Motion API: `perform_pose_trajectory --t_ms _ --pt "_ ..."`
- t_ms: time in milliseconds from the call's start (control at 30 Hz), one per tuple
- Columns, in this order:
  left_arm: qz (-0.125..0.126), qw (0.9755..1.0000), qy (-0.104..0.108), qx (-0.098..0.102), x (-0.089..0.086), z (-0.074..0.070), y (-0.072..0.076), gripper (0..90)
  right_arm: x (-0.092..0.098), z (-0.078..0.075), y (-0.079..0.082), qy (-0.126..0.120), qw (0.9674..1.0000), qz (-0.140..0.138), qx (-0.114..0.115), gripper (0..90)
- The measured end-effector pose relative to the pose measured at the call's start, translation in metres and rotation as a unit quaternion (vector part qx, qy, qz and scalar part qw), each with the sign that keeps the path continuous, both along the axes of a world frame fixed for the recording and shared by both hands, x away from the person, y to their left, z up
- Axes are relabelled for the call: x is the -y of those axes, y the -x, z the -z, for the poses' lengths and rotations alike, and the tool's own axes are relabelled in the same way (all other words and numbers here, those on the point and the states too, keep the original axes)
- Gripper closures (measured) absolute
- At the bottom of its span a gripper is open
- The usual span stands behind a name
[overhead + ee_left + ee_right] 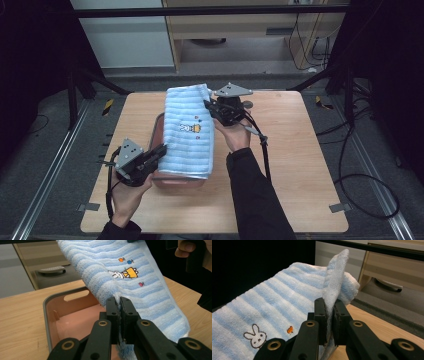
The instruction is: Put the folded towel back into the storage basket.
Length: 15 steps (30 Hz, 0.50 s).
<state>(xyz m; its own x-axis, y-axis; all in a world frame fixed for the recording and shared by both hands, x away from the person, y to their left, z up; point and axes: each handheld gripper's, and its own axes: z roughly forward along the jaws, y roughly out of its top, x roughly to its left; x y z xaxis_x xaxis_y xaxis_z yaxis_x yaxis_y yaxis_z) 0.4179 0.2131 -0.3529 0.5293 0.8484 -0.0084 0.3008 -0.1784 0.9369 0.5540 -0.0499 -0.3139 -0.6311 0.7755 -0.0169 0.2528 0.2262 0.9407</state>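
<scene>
Over the left half of the table (300, 165), a blue striped towel (188, 130) hangs stretched between the two grippers, above a pink tray (50, 315) that stands on the wood; the left gripper (119, 305) is clamped on the towel's near edge, its jaws pressed together on the cloth; the right gripper (329, 305) is clamped on the far corner, toward the table's back edge; a small rabbit picture (255, 337) shows on the cloth.
</scene>
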Motion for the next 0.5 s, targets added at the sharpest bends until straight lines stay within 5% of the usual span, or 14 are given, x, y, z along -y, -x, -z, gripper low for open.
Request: perform_pose_trajectory --t_ms 500 --pt "-0.026 0.9996 0.001 -0.012 -0.012 0.009 -0.013 86.1 -0.024 0.012 -0.021 0.004 0.9999 -0.010 -0.006 83.8"
